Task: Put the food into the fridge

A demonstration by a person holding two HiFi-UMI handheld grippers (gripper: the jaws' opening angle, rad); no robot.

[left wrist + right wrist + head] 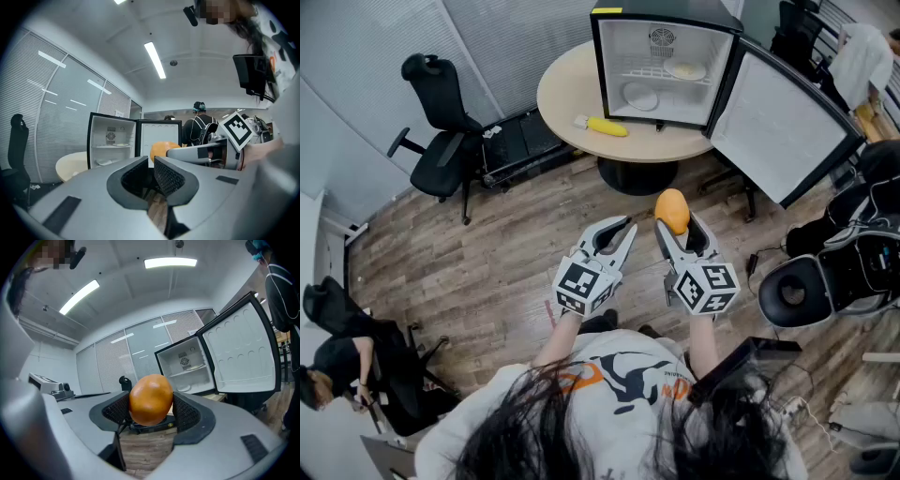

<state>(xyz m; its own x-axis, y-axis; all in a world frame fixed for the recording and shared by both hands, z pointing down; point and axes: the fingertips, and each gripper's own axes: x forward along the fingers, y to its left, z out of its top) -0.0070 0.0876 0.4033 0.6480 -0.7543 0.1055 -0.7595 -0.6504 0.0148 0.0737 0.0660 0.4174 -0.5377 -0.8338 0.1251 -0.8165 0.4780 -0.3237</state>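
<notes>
**Room setting.** Floor (516, 244): grey-brown wood planks, laid beneath both grippers. Ahead of the left gripper (623, 225) stands a round beige tabletop (567, 94) on a dark pedestal base (636, 176). Well off to that gripper's left is a black office chair (441, 131) with armrests and headrest. A low black platform (520, 141) lies on the floor between the chair and the pedestal base. Behind these runs a wall (356, 84) of pale panels hung with slatted blinds (497, 37). Just to the right of the right gripper (675, 223) sits a second black chair (799, 292), seen from above. Ceiling (197, 42): white, with long strip lights (154, 60) lit above both grippers.
</notes>
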